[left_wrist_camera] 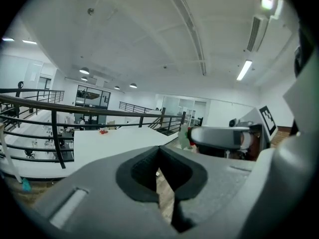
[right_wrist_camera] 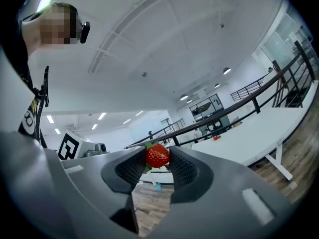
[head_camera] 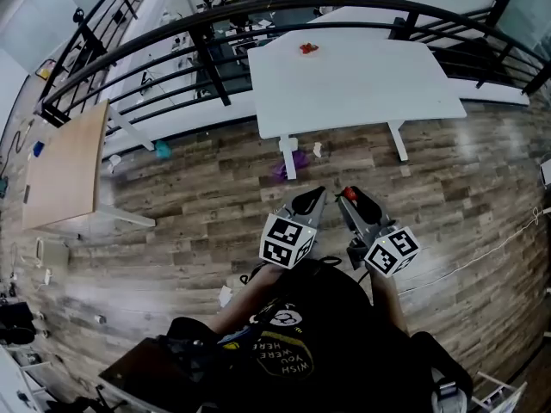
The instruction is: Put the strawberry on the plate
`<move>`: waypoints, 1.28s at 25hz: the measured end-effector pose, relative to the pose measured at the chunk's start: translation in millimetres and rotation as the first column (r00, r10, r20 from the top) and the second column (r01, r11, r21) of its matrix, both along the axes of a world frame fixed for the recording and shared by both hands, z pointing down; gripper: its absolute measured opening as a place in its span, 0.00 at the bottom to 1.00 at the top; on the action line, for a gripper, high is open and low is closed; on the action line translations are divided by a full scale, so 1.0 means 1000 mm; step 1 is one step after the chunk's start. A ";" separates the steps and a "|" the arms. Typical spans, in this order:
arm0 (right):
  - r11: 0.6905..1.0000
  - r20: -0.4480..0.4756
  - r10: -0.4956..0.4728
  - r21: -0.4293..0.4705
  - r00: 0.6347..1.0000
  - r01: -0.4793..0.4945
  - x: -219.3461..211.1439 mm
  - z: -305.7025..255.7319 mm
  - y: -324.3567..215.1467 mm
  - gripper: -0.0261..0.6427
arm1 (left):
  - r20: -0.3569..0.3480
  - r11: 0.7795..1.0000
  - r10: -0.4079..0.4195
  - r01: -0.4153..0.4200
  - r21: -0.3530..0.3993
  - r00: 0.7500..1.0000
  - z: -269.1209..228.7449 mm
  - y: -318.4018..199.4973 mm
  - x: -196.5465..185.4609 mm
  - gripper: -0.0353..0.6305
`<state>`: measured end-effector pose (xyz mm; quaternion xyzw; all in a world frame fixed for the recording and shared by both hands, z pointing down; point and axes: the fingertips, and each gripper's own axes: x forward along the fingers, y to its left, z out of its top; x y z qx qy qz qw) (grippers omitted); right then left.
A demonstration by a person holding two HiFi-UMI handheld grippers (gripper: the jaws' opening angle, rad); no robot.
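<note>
A red strawberry [right_wrist_camera: 157,156] with green leaves sits between the dark pads of my right gripper [right_wrist_camera: 158,159], which is shut on it. In the head view the strawberry [head_camera: 348,193] shows at the tip of the right gripper [head_camera: 345,199], held over the wooden floor just in front of the person. My left gripper [head_camera: 319,194] is beside it, its jaws meeting at the tips with nothing between them [left_wrist_camera: 159,151]. The white table [head_camera: 362,84] stands ahead. A small red object [head_camera: 307,48] lies near its far edge, too far off to make out.
A curved black railing [head_camera: 215,26] runs behind the white table. A light wooden table [head_camera: 65,166] stands at the left. A purple scrap [head_camera: 290,166] and a teal item [head_camera: 163,151] lie on the plank floor, and a white cable [head_camera: 482,252] trails at the right.
</note>
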<state>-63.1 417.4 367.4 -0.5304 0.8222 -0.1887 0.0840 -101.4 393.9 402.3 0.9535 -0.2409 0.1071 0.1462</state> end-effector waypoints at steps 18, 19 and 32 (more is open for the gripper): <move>0.995 0.042 -0.049 -0.090 0.998 0.053 -0.011 0.039 -0.079 0.26 | -0.023 0.994 -0.025 0.022 -0.110 0.999 0.030 -0.074 -0.006 0.05; 0.994 0.043 -0.052 -0.090 0.998 0.056 -0.003 0.037 -0.084 0.26 | -0.017 0.995 -0.025 0.023 -0.096 1.000 0.027 -0.077 0.002 0.06; 0.994 0.039 -0.076 -0.081 0.996 0.079 0.083 0.026 -0.109 0.26 | -0.019 0.994 -0.012 0.010 -0.105 1.000 0.027 -0.096 0.094 0.06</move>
